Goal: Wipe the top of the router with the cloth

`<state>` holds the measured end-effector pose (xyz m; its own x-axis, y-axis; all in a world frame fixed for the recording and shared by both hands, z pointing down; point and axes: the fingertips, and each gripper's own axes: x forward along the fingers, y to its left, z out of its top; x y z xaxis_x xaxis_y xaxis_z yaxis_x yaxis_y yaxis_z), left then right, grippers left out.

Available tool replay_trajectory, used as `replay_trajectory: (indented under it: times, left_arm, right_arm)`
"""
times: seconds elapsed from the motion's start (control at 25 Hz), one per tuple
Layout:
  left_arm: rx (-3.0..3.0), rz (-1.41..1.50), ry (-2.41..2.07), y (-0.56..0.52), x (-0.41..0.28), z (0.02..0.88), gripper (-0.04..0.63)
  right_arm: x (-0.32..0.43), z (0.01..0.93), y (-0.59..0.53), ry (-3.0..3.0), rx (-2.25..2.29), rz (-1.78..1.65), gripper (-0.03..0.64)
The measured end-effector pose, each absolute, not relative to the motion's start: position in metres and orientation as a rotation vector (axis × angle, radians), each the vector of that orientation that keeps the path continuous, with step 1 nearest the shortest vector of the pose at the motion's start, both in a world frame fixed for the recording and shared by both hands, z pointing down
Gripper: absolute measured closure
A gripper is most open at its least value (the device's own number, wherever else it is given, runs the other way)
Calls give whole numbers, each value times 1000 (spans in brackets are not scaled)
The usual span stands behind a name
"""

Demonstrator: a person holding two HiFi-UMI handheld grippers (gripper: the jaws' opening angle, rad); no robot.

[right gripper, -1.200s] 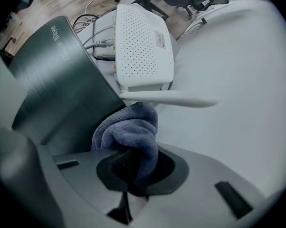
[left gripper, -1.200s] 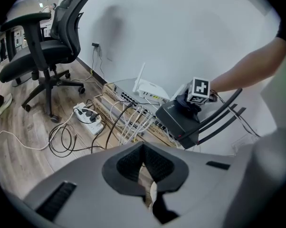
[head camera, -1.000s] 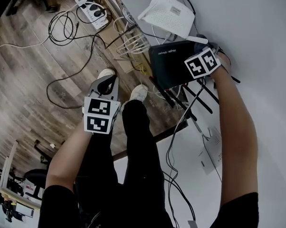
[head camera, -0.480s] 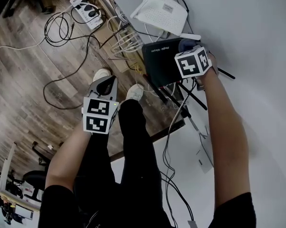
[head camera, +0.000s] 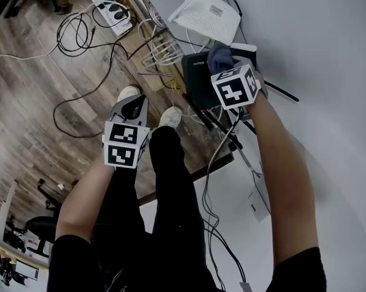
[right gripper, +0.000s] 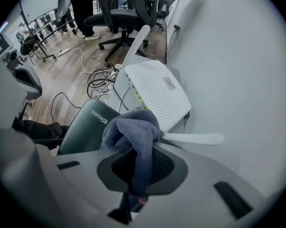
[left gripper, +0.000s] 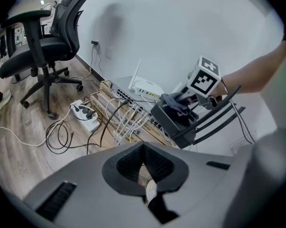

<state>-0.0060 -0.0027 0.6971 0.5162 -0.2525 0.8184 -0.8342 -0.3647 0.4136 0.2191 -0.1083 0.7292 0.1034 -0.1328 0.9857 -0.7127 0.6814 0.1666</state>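
A black router (head camera: pixel 197 78) with dark antennas sits by the white wall; it also shows in the left gripper view (left gripper: pixel 173 121) and in the right gripper view (right gripper: pixel 87 126). My right gripper (head camera: pixel 226 66) is shut on a grey-blue cloth (head camera: pixel 219 56), which is bunched on the router's top near its far edge. The cloth (right gripper: pixel 132 128) hangs out from between the jaws. My left gripper (head camera: pixel 134 109) hangs over the floor to the left, well away from the router, shut with nothing held.
A white router (head camera: pixel 206 14) lies just beyond the black one, its white antenna (right gripper: pixel 194 138) beside the cloth. Network switches with many cables (left gripper: pixel 126 109), a power strip (head camera: pixel 112 8) and loose floor cables (head camera: pixel 79 38) lie left. An office chair (left gripper: pixel 43 46) stands farther off.
My right gripper has slid left over the black router's top, and the cloth now shows bunched on it. The left gripper has stayed where it was.
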Motion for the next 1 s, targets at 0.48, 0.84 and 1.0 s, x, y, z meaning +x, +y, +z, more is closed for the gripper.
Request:
replay_trajectory:
  times: [0.48,0.84,1.0]
  left_arm:
    - [1890,859,-883,0,1,697,601]
    - [1901,876,-862,3,7,697,601]
    - [1897,898,-879,-1,7,698,600]
  right_arm:
    - [147,724,-85,-1653,623,678,595]
    - [132,720,-65,-1741,563,691,594]
    - [136,723,-41,-1721,466,738,594]
